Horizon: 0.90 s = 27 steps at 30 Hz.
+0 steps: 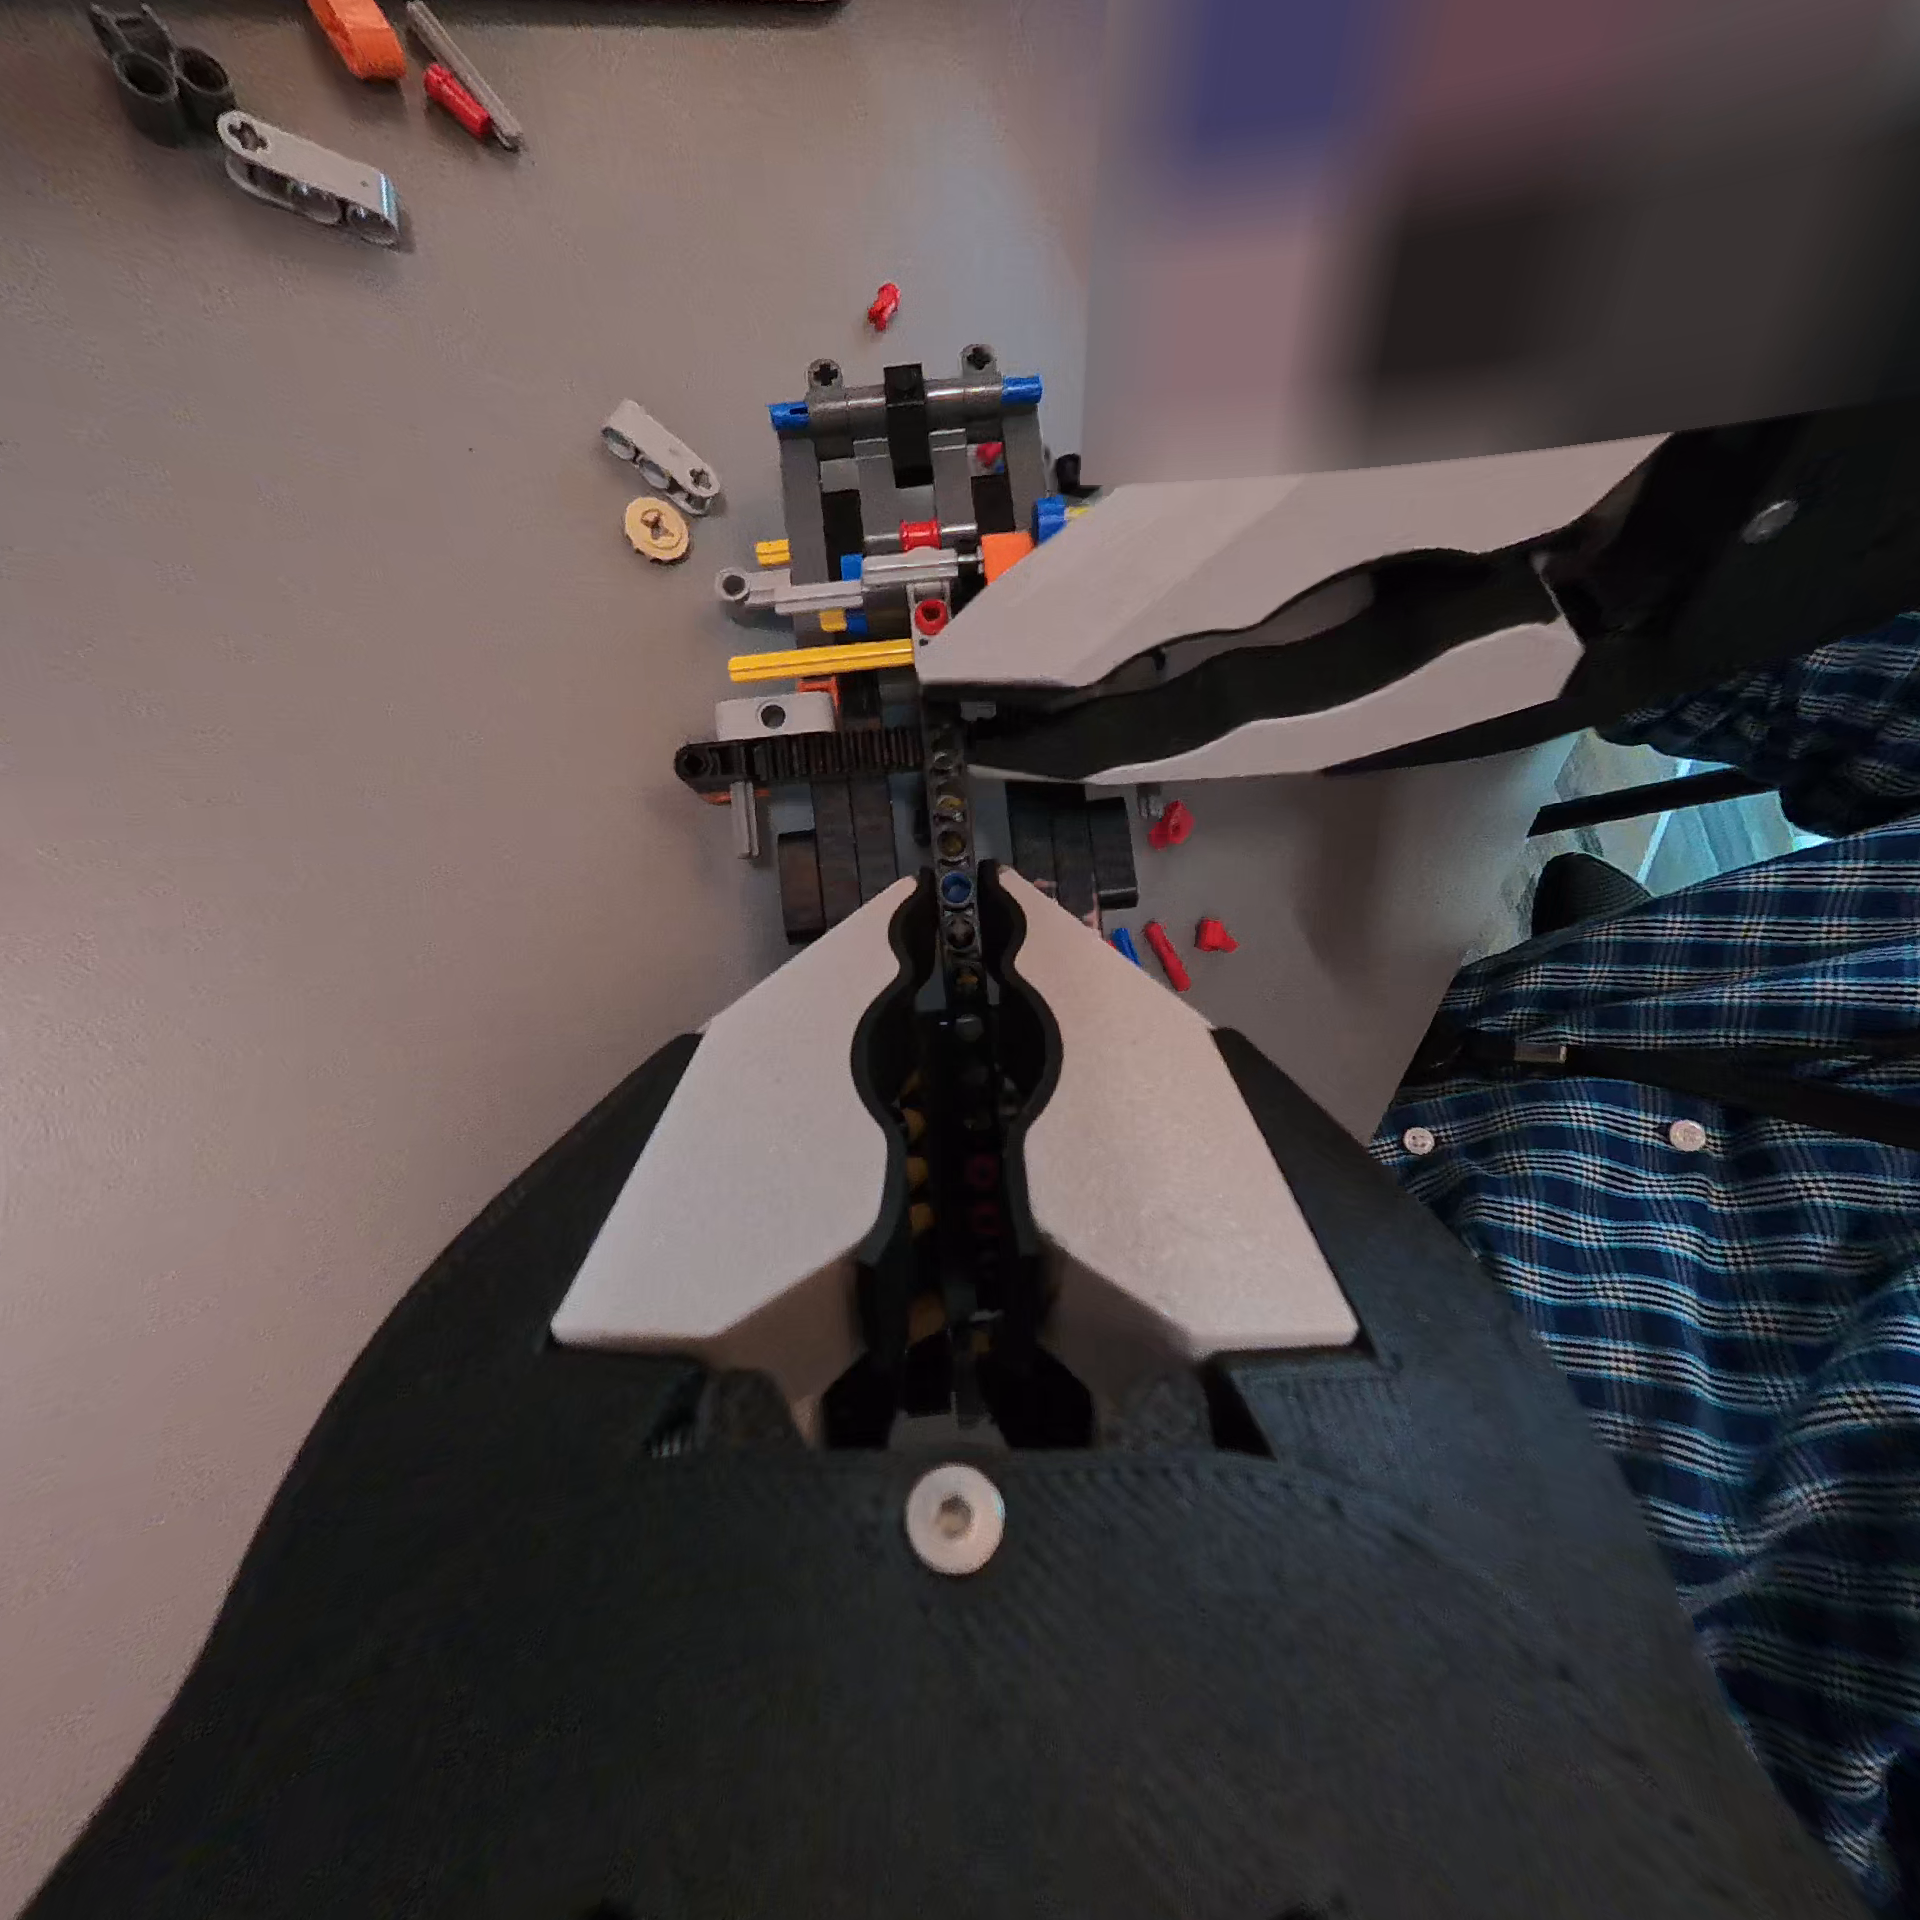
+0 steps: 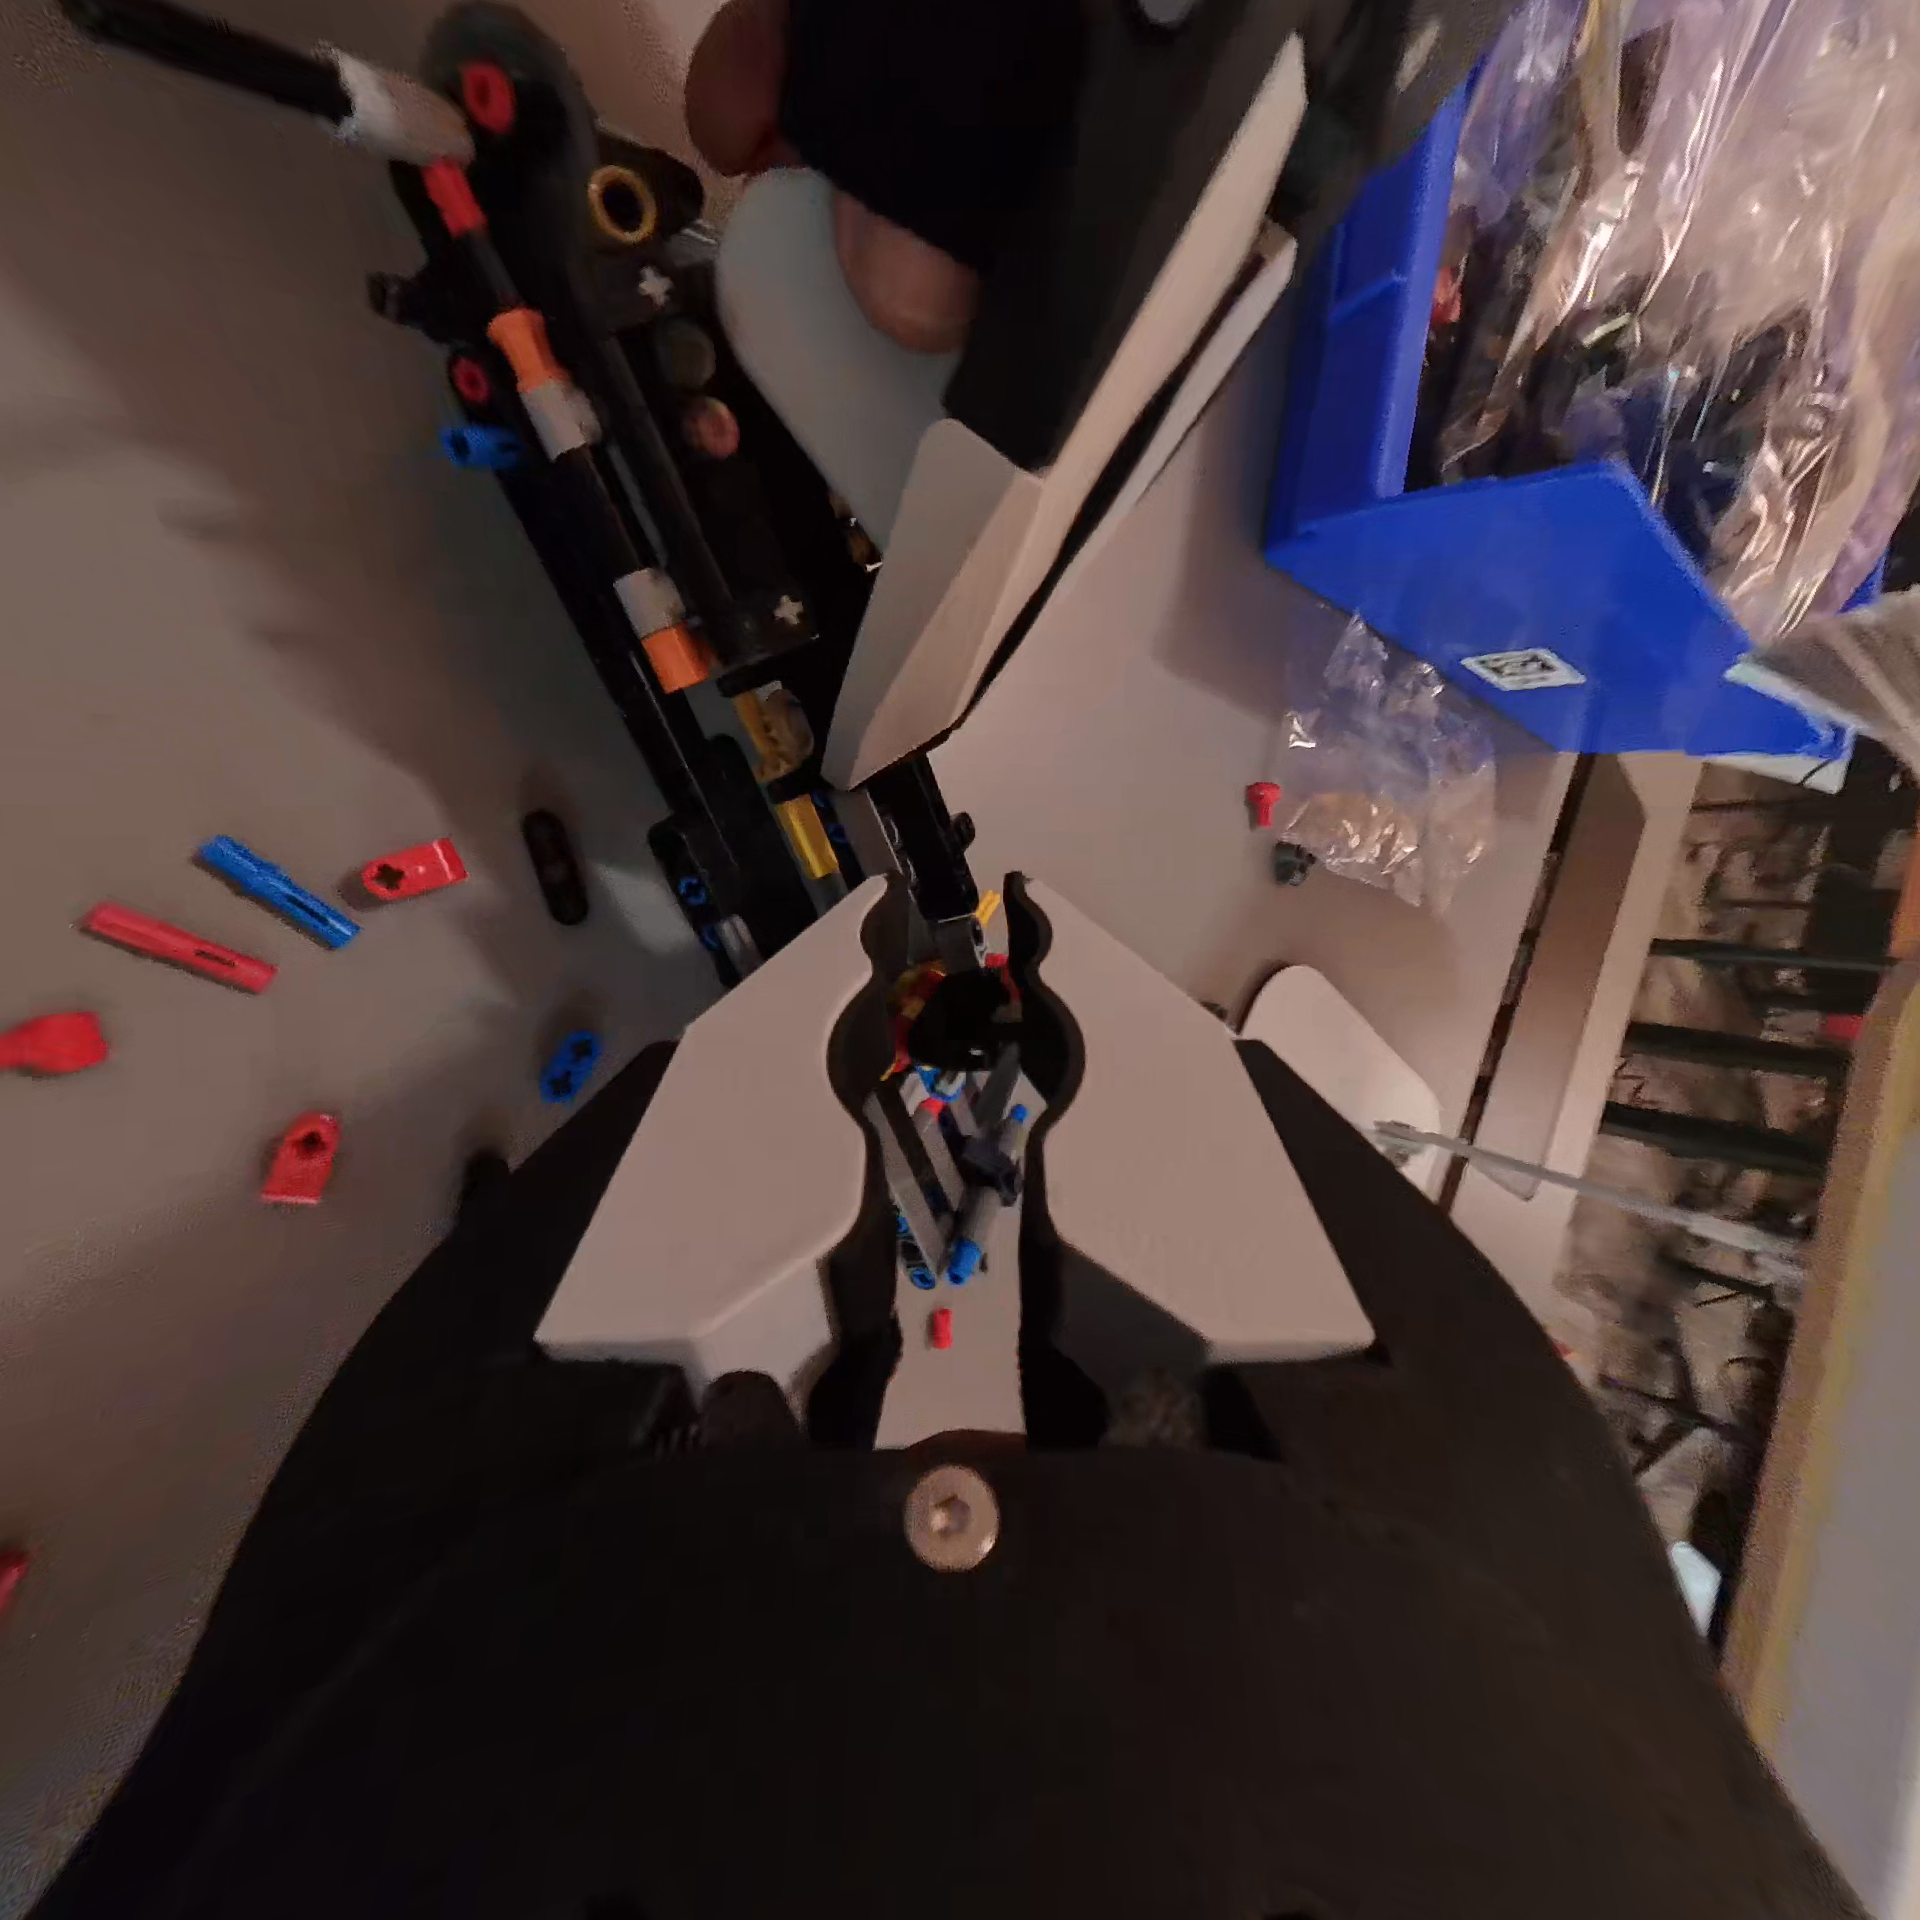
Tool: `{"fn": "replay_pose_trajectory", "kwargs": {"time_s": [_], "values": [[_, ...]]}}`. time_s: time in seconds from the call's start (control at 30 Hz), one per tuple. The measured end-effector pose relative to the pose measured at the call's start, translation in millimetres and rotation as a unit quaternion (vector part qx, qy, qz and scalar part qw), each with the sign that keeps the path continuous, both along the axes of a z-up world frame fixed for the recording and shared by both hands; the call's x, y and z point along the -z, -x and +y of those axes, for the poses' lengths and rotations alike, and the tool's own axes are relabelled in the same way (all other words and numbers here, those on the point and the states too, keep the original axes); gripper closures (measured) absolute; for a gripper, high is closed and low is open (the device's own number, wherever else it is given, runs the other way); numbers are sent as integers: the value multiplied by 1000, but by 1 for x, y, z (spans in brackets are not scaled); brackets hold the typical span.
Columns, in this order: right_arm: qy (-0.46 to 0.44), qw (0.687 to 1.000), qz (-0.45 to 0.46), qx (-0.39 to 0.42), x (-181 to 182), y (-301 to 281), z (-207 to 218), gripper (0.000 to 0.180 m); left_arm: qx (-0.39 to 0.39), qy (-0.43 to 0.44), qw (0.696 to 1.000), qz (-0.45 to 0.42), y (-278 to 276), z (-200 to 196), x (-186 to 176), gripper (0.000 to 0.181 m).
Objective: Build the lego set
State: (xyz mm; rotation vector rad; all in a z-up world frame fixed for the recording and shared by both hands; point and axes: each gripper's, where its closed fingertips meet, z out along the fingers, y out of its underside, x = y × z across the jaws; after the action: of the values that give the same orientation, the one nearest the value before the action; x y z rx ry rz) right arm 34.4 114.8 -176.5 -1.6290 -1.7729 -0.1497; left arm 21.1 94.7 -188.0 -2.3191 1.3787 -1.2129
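The partly built lego model (image 1: 902, 488), grey and black with blue, red, yellow and orange pins, lies over the grey table (image 1: 312, 831). A long black holed beam (image 1: 948, 821) sticks out of it toward me. My left gripper (image 1: 956, 883) is shut on this beam near a blue pin. My right gripper (image 1: 951, 717) comes in from the right and is shut on the same beam close to the model. In the right wrist view my right gripper (image 2: 954, 894) clamps the black beam (image 2: 935, 842), the left gripper (image 2: 873, 769) reaches in from above, and the model's long black side (image 2: 665, 540) runs up left.
Loose parts lie around: grey beams (image 1: 312, 182) (image 1: 660, 457), a tan gear (image 1: 657, 530), red pieces (image 1: 1169, 826), a blue pin (image 2: 275, 888), red pins (image 2: 177, 945). A blue bin (image 2: 1538, 582) with plastic bags stands right. A plaid sleeve (image 1: 1662, 1247) is near.
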Motion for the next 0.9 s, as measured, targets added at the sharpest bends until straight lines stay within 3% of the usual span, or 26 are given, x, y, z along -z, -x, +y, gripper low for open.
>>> {"fn": "replay_pose_trajectory", "kwargs": {"time_s": [0.03,0.23,0.53,0.9], "values": [[-4,1000,-4,-7,-2,0,0,163,2,6,1000,0,0,0,0,174],[54,997,-14,-48,1,4,-3,159,10,48,999,10,0,-1,-3,174],[91,988,-101,-75,14,2,2,158,19,102,995,4,-5,4,-1,174],[19,994,-60,-84,21,6,5,163,24,67,997,8,-2,7,4,171]]}}
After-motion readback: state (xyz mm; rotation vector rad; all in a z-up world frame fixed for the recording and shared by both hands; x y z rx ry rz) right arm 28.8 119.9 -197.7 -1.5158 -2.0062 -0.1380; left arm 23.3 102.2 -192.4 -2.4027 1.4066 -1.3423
